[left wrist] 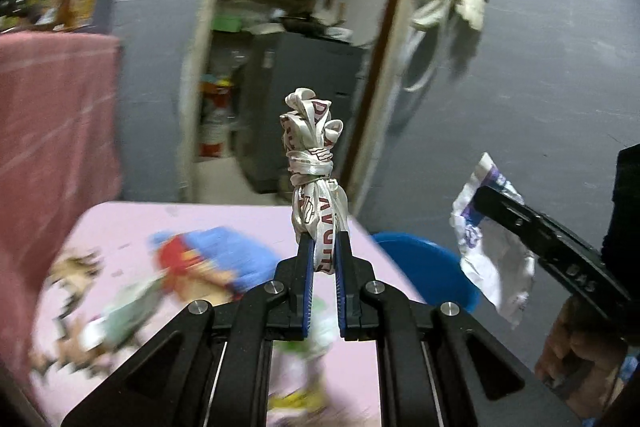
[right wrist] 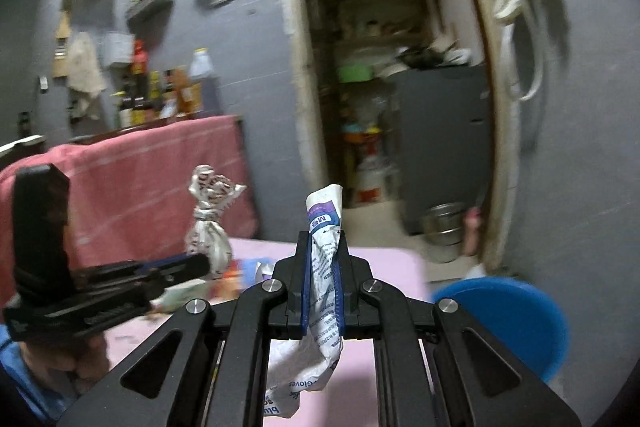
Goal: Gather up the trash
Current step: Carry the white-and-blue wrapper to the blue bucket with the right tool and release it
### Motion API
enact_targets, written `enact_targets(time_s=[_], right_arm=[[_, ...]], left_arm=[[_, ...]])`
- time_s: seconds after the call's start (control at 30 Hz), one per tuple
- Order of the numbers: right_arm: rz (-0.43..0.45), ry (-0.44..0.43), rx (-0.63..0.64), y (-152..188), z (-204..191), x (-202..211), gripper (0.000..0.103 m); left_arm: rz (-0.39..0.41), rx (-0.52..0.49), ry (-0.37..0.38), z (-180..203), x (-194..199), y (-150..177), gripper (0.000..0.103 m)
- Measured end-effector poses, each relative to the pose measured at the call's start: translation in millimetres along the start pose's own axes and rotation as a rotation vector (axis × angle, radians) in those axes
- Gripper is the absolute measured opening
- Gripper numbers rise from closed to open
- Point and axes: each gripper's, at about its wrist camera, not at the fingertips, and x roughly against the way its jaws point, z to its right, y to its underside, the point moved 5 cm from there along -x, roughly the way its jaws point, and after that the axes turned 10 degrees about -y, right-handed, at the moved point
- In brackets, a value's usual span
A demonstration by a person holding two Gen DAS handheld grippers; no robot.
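Currently, your left gripper fingers are clamped on the knotted white printed plastic bag, your right gripper fingers on the crumpled white paper wrapper; both are raised above the pink desk, presumably for transfer to the round blue plastic bin beside it.

The knotted white bag carries dark red print, of which only fragments such as "AVD" can be read on its lower bulge in the left wrist view. The crumpled white wrapper carries a purple-and-blue patch with inverted letters reading "MS", lines of small print too fine to read, and the word "Gloves" near its lower folds. Embossed characters on the black gripper arm resemble "BAS" but remain uncertain.
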Motion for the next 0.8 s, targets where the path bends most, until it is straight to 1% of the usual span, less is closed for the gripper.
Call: enact_targets(time_s=[0.1, 0.17, 0.23, 0.33, 0.5, 0.57, 0.63, 0.73, 0.8], right_arm=[[0.014, 0.093, -0.016, -3, 42, 5, 0.008], [0.018, 0.16, -0.033, -2, 73, 7, 0.008], [0.013, 0.213, -0.046, 1, 95, 6, 0.008], [-0.004, 0.278, -0.077, 10, 131, 2, 0.008], [-0.047, 0.335, -0.15, 35, 174, -6, 0.009], [-0.065, 0.354, -0.183, 45, 186, -10, 0.01], [-0.082, 0.353, -0.218, 53, 197, -16, 0.01], [-0.105, 0.361, -0.253, 66, 208, -27, 0.01], [-0.122, 0.363, -0.282, 76, 215, -32, 0.01]], left_arm=[[-0.024, -0.033, 0.073, 34, -26, -12, 0.007], [-0.048, -0.052, 0.108, 51, -44, -17, 0.007], [-0.094, -0.078, 0.148, 73, -66, -21, 0.007], [-0.156, -0.108, 0.181, 96, -98, -23, 0.007], [-0.265, -0.128, 0.209, 123, -151, -17, 0.007], [-0.317, -0.122, 0.212, 125, -171, -9, 0.008], [-0.383, -0.115, 0.216, 126, -195, -2, 0.008], [-0.465, -0.125, 0.197, 124, -223, 12, 0.009], [-0.502, -0.122, 0.196, 125, -235, 18, 0.009]])
